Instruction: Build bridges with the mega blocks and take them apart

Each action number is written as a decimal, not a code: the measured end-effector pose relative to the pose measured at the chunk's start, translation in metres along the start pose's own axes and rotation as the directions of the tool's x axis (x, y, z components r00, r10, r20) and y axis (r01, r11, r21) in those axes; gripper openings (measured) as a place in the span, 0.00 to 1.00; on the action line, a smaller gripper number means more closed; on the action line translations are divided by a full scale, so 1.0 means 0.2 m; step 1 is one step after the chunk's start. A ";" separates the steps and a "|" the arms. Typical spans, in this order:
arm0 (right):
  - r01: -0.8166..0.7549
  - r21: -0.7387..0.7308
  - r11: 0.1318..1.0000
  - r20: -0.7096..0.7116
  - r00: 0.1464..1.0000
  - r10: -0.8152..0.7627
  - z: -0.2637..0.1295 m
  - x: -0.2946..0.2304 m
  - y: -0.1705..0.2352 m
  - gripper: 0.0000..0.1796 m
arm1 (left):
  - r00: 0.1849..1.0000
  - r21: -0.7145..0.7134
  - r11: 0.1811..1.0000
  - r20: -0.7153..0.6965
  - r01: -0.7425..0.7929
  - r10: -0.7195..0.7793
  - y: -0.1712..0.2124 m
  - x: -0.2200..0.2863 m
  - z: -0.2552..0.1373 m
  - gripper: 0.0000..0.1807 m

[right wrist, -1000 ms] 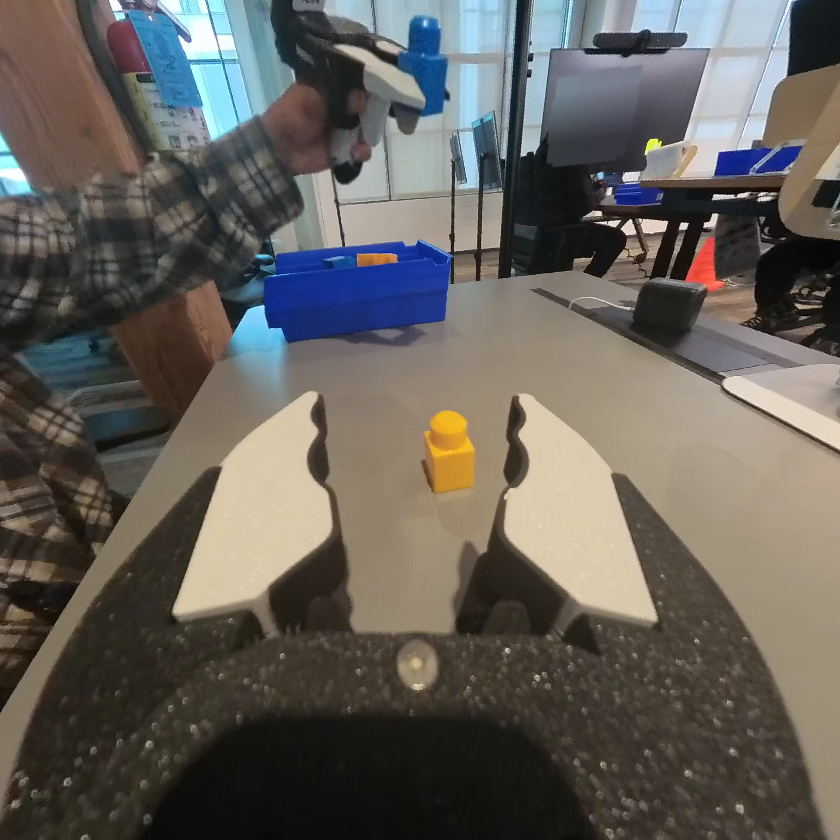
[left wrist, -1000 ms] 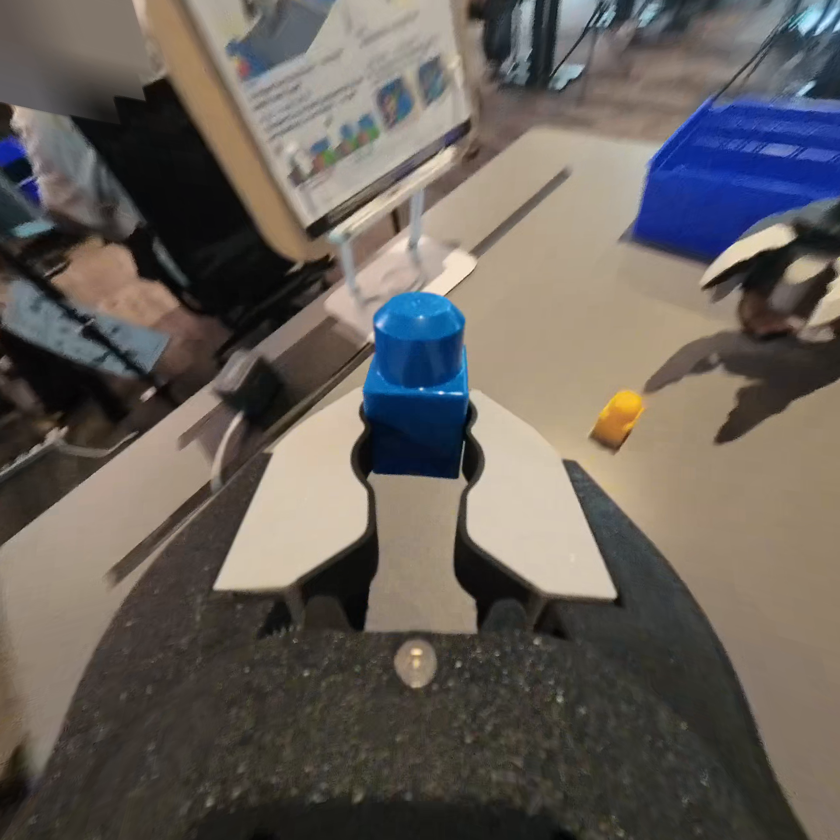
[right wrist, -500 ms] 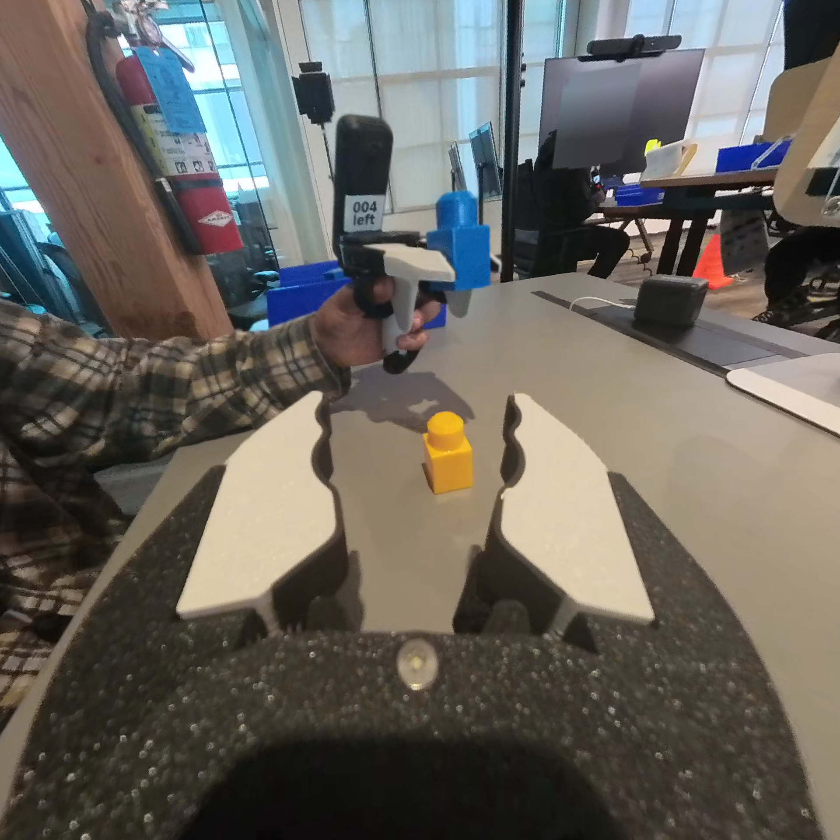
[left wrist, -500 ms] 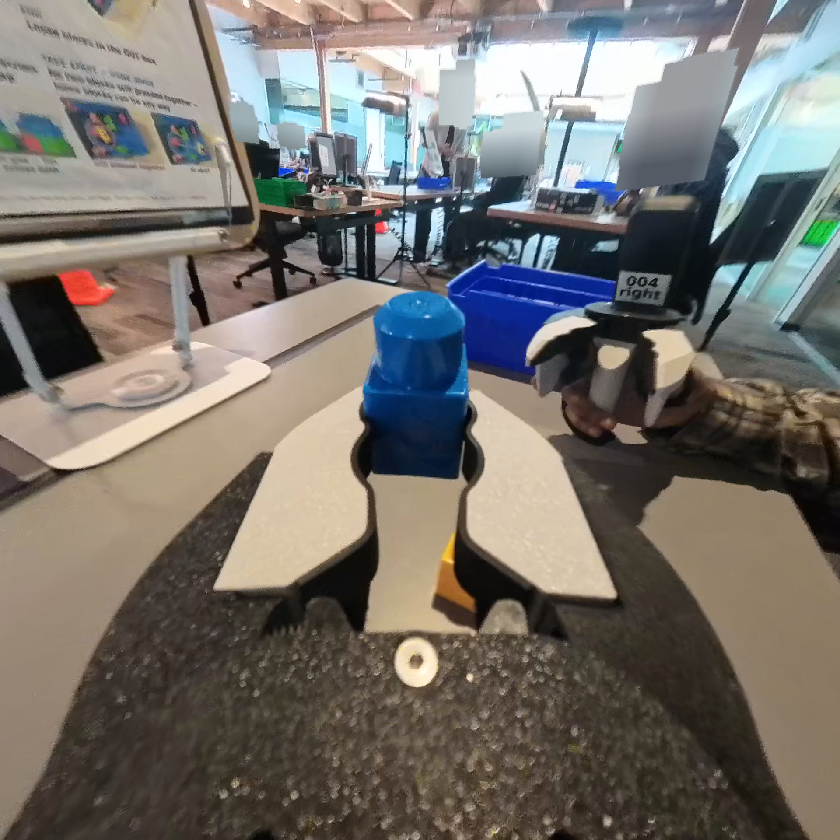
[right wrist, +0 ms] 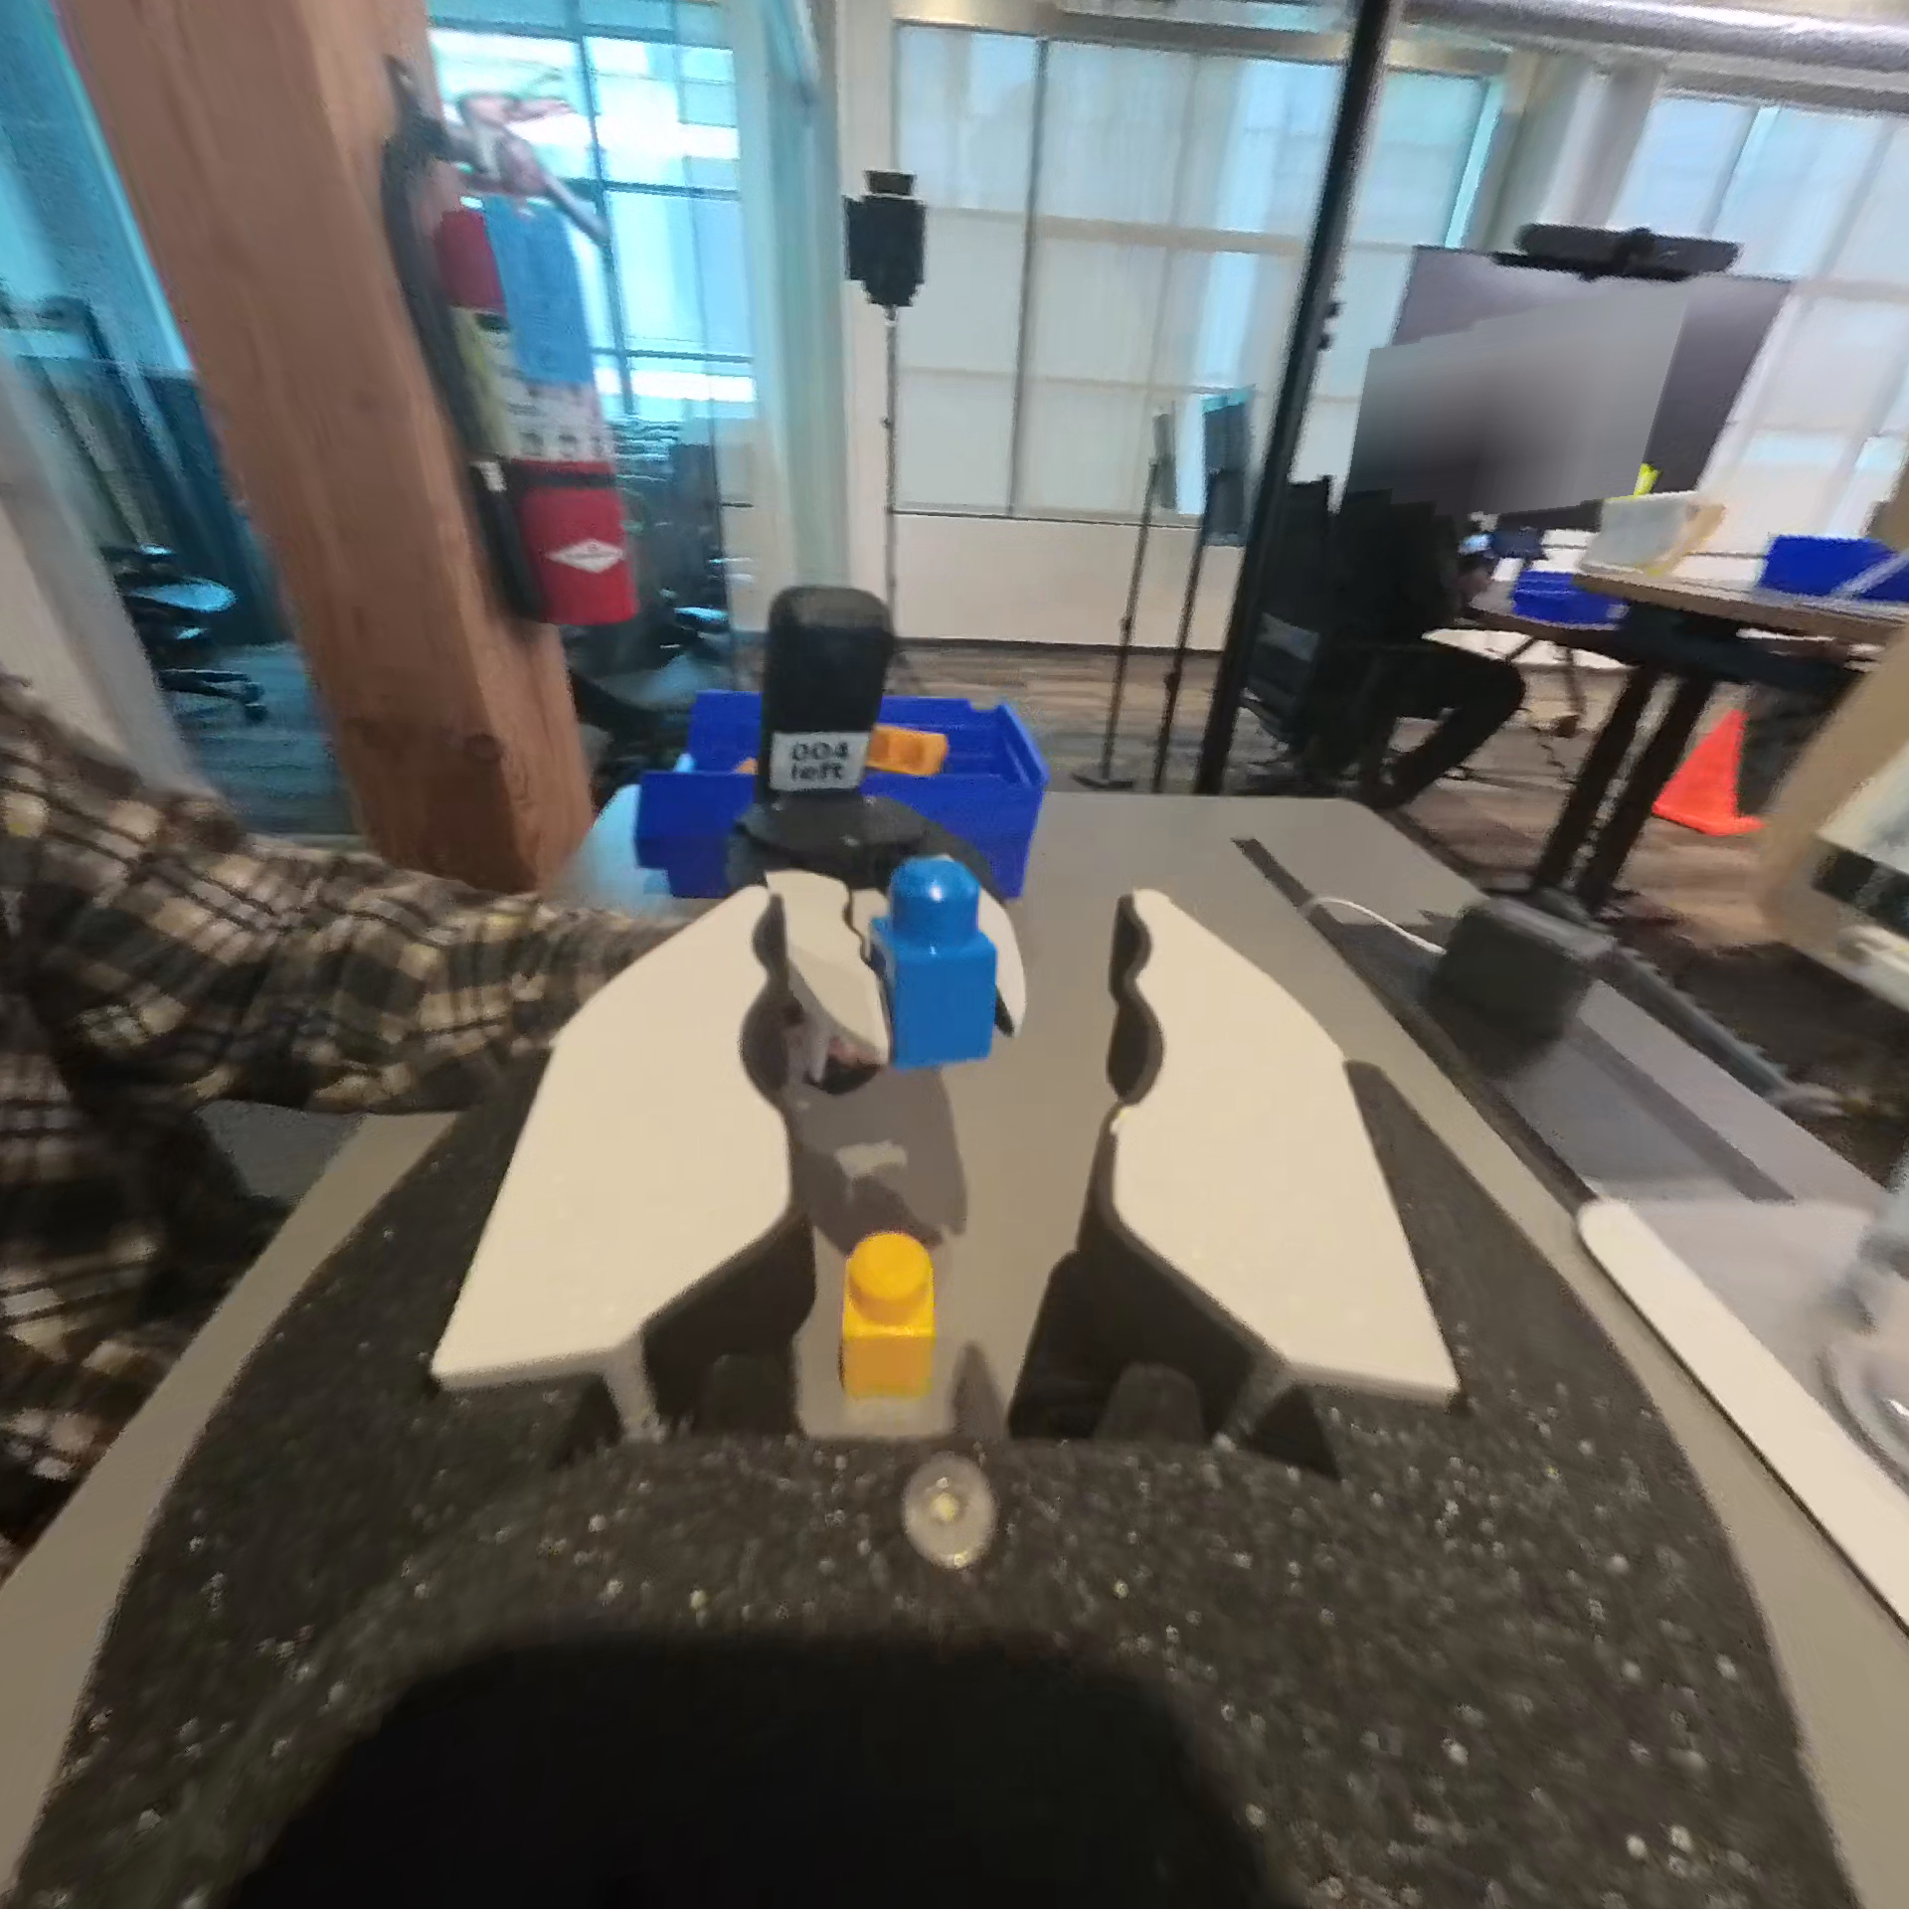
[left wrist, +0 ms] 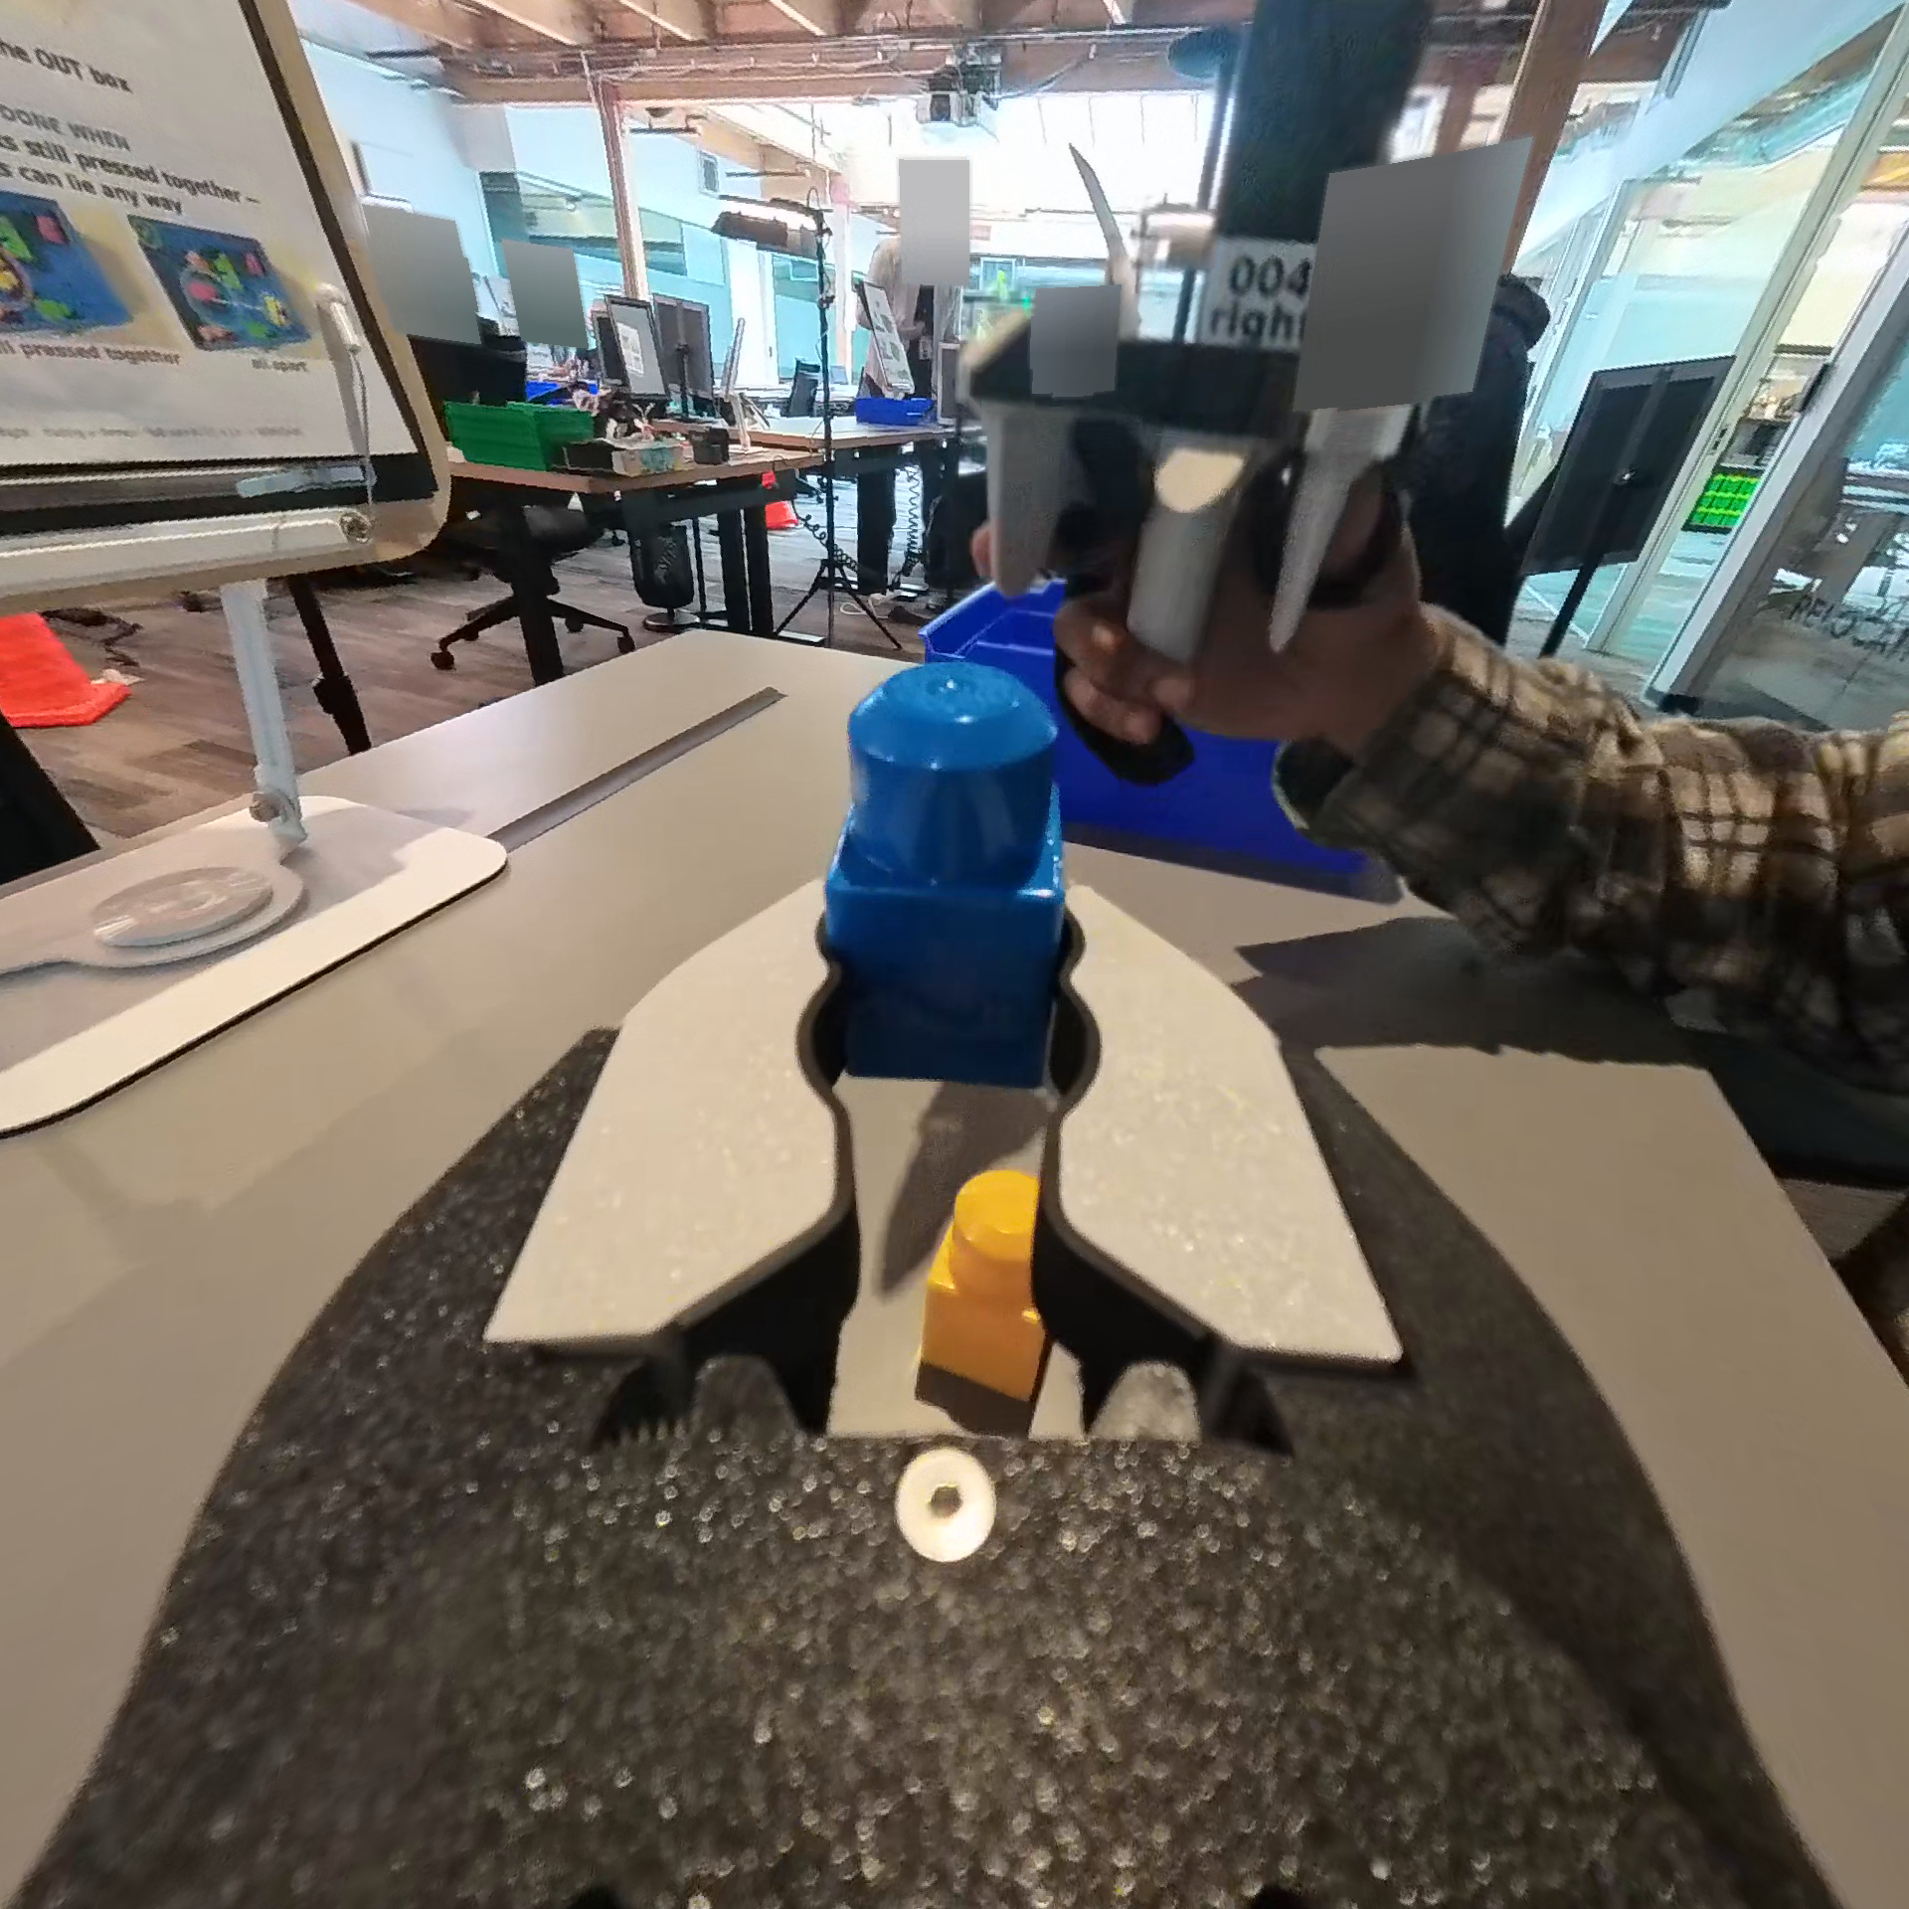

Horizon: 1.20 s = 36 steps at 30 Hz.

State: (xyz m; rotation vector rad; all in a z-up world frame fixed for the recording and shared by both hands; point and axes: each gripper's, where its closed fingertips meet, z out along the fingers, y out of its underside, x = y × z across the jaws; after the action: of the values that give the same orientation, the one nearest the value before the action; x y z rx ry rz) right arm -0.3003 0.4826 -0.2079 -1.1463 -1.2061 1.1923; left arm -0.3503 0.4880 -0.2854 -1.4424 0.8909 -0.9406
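My left tool [left wrist: 945, 1018] pinches the blue block [left wrist: 945, 909] above the bench [left wrist: 310, 1188]; right tool [right wrist: 945, 992] spread, empty. Yellow block [right wrist: 888, 1317] stands on the bench below. I should keep blue upright, centre it over yellow's stud, press straight down.
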 end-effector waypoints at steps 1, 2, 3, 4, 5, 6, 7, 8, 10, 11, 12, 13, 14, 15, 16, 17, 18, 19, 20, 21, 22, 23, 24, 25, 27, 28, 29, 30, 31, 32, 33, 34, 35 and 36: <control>-0.007 -0.003 1.000 0.032 0.999 0.007 0.03 0.00 -0.02 0.32 | 1.000 -0.003 1.000 0.002 -0.004 0.004 0.00 0.00 0.00 0.20; -0.015 0.000 1.000 0.048 0.999 0.015 0.05 0.00 -0.03 0.32 | 1.000 -0.006 1.000 0.001 -0.006 0.006 0.00 0.00 0.00 0.20; -0.019 0.009 1.000 0.061 0.998 0.018 0.08 0.00 -0.03 0.32 | 1.000 -0.009 1.000 -0.003 -0.005 0.005 0.01 0.00 0.00 0.20; -0.022 0.019 1.000 0.076 0.997 0.020 0.10 -0.01 -0.03 0.31 | 1.000 -0.009 1.000 -0.004 -0.003 0.003 0.01 0.01 0.00 0.20; -0.020 0.029 0.999 0.085 0.996 0.018 0.13 -0.01 -0.02 0.30 | 1.000 -0.010 1.000 -0.007 -0.003 0.003 0.01 0.01 0.01 0.20; -0.032 0.010 0.999 0.099 0.995 0.030 0.16 -0.02 0.01 0.31 | 1.000 -0.014 1.000 -0.012 -0.005 0.005 0.02 0.02 0.01 0.20; -0.037 -0.020 0.999 0.109 0.993 0.039 0.17 -0.03 0.04 0.30 | 1.000 -0.018 1.000 -0.015 -0.009 0.008 0.02 0.02 0.02 0.20; -0.027 -0.033 0.999 0.108 0.994 0.031 0.19 -0.03 0.06 0.30 | 1.000 -0.021 1.000 -0.017 -0.013 0.012 0.02 0.03 0.02 0.20; -0.022 -0.030 0.999 0.106 0.994 0.025 0.21 -0.03 0.09 0.30 | 0.999 -0.030 0.999 -0.030 -0.017 0.016 0.03 0.04 0.03 0.20; -0.033 -0.028 0.999 0.118 0.992 0.036 0.21 -0.03 0.09 0.30 | 0.999 -0.034 0.999 -0.035 -0.020 0.019 0.03 0.05 0.03 0.20; -0.042 -0.026 0.999 0.134 0.990 0.045 0.22 -0.04 0.09 0.29 | 0.999 -0.037 0.999 -0.040 -0.024 0.023 0.03 0.06 0.03 0.20; -0.043 -0.028 0.999 0.145 0.988 0.047 0.23 -0.05 0.10 0.29 | 0.999 -0.041 0.999 -0.046 -0.029 0.027 0.03 0.06 0.03 0.20; -0.038 -0.034 0.999 0.151 0.988 0.043 0.23 -0.06 0.10 0.29 | 0.998 -0.043 0.998 -0.047 -0.035 0.033 0.03 0.07 0.04 0.20; -0.032 -0.043 0.999 0.160 0.986 0.038 0.24 -0.06 0.11 0.29 | 0.998 -0.045 0.998 -0.049 -0.042 0.040 0.03 0.08 0.04 0.20; -0.025 -0.051 0.998 0.169 0.985 0.033 0.25 -0.08 0.12 0.29 | 0.998 -0.047 0.998 -0.055 -0.046 0.043 0.03 0.08 0.04 0.20; -0.018 -0.064 0.998 0.170 0.985 0.029 0.26 -0.08 0.13 0.28 | 0.997 -0.048 0.998 -0.058 -0.049 0.046 0.03 0.09 0.04 0.20; -0.011 -0.080 0.997 0.169 0.985 0.025 0.26 -0.08 0.15 0.28 | 0.997 -0.051 0.997 -0.061 -0.050 0.047 0.03 0.09 0.05 0.20; -0.007 -0.095 0.995 0.173 0.985 0.023 0.27 -0.09 0.16 0.28 | 0.997 -0.057 0.997 -0.068 -0.051 0.047 0.04 0.10 0.05 0.20; -0.005 -0.108 0.994 0.176 0.984 0.024 0.28 -0.09 0.18 0.28 | 0.996 -0.066 0.996 -0.073 -0.052 0.047 0.04 0.11 0.06 0.20; -0.006 -0.122 0.993 0.178 0.984 0.028 0.28 -0.10 0.19 0.28 | 0.996 -0.073 0.996 -0.074 -0.057 0.051 0.05 0.11 0.06 0.20; -0.007 -0.130 0.991 0.184 0.982 0.031 0.29 -0.10 0.20 0.28 | 0.996 -0.078 0.995 -0.077 -0.062 0.056 0.06 0.11 0.07 0.20; -0.009 -0.136 0.991 0.191 0.981 0.035 0.29 -0.11 0.21 0.27 | 0.995 -0.083 0.994 -0.081 -0.065 0.059 0.06 0.12 0.07 0.20; -0.013 -0.144 0.990 0.196 0.980 0.041 0.30 -0.11 0.22 0.27 | 0.995 -0.084 0.994 -0.085 -0.068 0.061 0.06 0.13 0.07 0.20; -0.013 -0.152 0.988 0.199 0.979 0.044 0.30 -0.12 0.23 0.27 | 0.994 -0.084 0.994 -0.087 -0.072 0.065 0.06 0.13 0.07 0.20; -0.008 -0.166 0.986 0.209 0.977 0.043 0.30 -0.13 0.25 0.26 | 0.993 -0.086 0.993 -0.092 -0.079 0.071 0.06 0.14 0.08 0.20; -0.004 -0.175 0.985 0.217 0.975 0.043 0.31 -0.13 0.25 0.26 | 0.993 -0.086 0.993 -0.093 -0.082 0.074 0.06 0.15 0.08 0.20; 0.002 -0.181 0.983 0.218 0.975 0.039 0.31 -0.14 0.26 0.25 | 0.993 -0.087 0.993 -0.095 -0.083 0.075 0.06 0.15 0.08 0.20; 0.009 -0.186 0.983 0.221 0.975 0.033 0.31 -0.14 0.26 0.24 | 0.992 -0.089 0.993 -0.097 -0.084 0.075 0.06 0.15 0.08 0.20; 0.014 -0.190 0.982 0.227 0.973 0.030 0.31 -0.15 0.27 0.23 | 0.992 -0.090 0.992 -0.098 -0.084 0.075 0.06 0.15 0.08 0.20; 0.016 -0.195 0.981 0.230 0.973 0.030 0.31 -0.15 0.27 0.22 | 0.992 -0.090 0.992 -0.102 -0.084 0.075 0.06 0.15 0.08 0.20; 0.017 -0.202 0.979 0.230 0.973 0.030 0.32 -0.15 0.28 0.22 | 0.992 -0.089 0.993 -0.105 -0.083 0.073 0.06 0.16 0.08 0.20; 0.019 -0.210 0.978 0.229 0.973 0.031 0.32 -0.15 0.28 0.22 | 0.992 -0.087 0.993 -0.106 -0.083 0.073 0.06 0.16 0.08 0.20; 0.020 -0.216 0.976 0.232 0.972 0.031 0.32 -0.15 0.29 0.21 | 0.991 -0.088 0.993 -0.107 -0.084 0.075 0.06 0.16 0.08 0.20; 0.022 -0.219 0.975 0.236 0.971 0.031 0.32 -0.16 0.30 0.21 | 0.991 -0.088 0.992 -0.110 -0.086 0.076 0.06 0.16 0.08 0.20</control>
State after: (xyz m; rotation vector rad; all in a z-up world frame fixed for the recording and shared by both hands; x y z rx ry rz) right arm -0.3658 0.4542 -0.2660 -1.1916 -1.5511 1.2491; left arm -0.3228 0.4637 -0.2957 -1.4338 1.0761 -0.9323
